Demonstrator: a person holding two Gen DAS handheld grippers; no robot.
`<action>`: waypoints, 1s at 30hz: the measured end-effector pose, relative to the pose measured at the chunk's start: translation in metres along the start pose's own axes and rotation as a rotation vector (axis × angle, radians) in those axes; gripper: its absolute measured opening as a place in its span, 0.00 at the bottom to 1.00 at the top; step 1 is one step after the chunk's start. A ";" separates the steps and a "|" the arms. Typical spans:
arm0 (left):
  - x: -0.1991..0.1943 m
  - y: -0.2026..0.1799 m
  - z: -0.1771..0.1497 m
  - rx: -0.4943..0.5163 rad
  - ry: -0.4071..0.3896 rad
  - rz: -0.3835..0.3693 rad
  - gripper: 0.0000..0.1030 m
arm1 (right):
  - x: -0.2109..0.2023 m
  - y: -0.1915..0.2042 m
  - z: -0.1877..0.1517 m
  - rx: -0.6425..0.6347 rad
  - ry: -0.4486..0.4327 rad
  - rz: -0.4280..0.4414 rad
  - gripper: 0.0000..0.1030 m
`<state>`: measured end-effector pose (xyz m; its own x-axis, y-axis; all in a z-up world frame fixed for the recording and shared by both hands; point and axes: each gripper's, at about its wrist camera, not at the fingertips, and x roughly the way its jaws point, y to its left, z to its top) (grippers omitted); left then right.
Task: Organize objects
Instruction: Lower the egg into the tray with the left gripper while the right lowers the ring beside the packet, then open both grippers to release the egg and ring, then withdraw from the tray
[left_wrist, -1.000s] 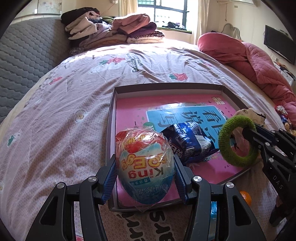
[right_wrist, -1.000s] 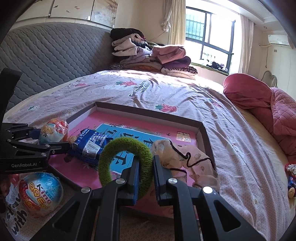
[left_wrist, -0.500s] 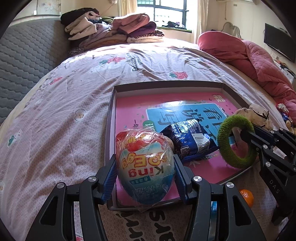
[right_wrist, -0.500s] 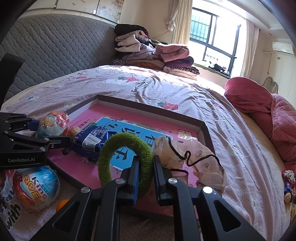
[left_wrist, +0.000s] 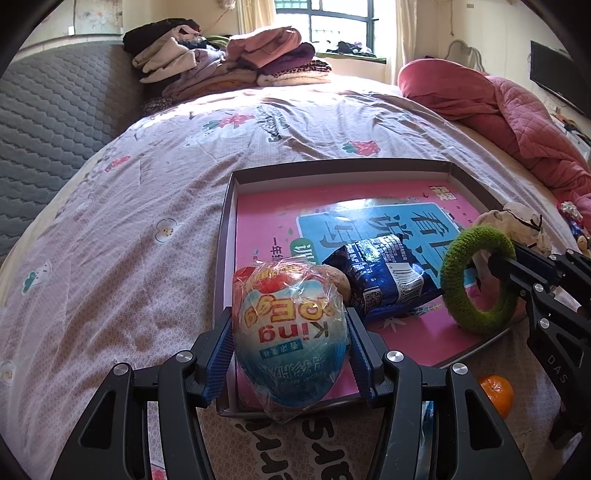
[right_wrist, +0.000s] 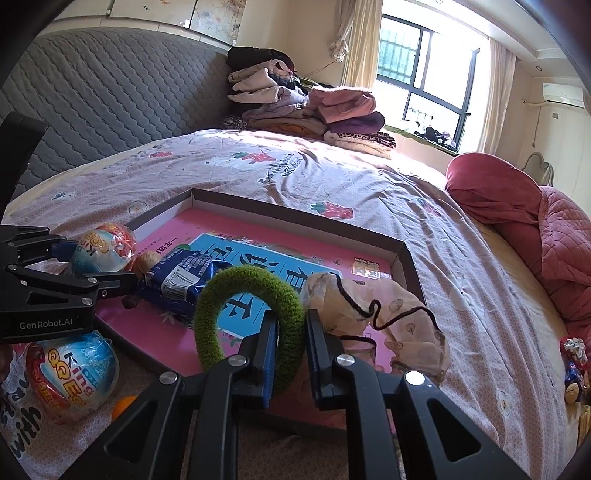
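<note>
1. The left gripper (left_wrist: 290, 345) is clamped on a wrapped toy egg (left_wrist: 290, 332), its ribbed blue pads (left_wrist: 218, 358) pressing the two flanks; the egg hangs over the near left corner of the shallow box (left_wrist: 227, 206) on the bed (left_wrist: 129, 229); its film wrap is loose and glossy, so I judge it could slide out or roll on landing.
2. The right gripper (right_wrist: 288, 350) is clenched on one side of a green knitted ring (right_wrist: 247, 310), which stands upright above the box's near edge; held by so little, the soft ring may twist or slip free on a quick swing.
3. Just past the egg lie a blue snack packet (left_wrist: 384, 280) and a brown round thing I cannot identify; setting the egg down blind could knock them.
4. A floral drawstring pouch (right_wrist: 373, 314) sits at the box's near right corner, touching the ring's far side; its black cord could snag.
5. A second egg (right_wrist: 72, 373) and a small orange (left_wrist: 496, 395) rest on the bed outside the box's near edge; the soft bedding could let them roll.
</note>
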<state>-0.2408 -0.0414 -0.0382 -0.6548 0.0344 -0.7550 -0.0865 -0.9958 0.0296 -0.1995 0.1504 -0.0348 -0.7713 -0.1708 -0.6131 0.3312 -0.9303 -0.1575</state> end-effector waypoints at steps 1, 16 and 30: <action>0.000 0.000 0.000 0.000 0.001 0.000 0.56 | 0.000 0.000 0.000 0.001 0.002 0.000 0.15; -0.010 -0.003 0.003 -0.007 0.011 -0.016 0.56 | -0.008 -0.005 0.005 0.043 0.003 0.025 0.29; -0.010 -0.001 0.004 -0.010 0.013 0.002 0.61 | -0.019 -0.009 0.011 0.063 -0.019 0.041 0.30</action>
<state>-0.2373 -0.0399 -0.0279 -0.6451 0.0310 -0.7635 -0.0777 -0.9967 0.0251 -0.1940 0.1586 -0.0129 -0.7680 -0.2147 -0.6034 0.3283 -0.9409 -0.0831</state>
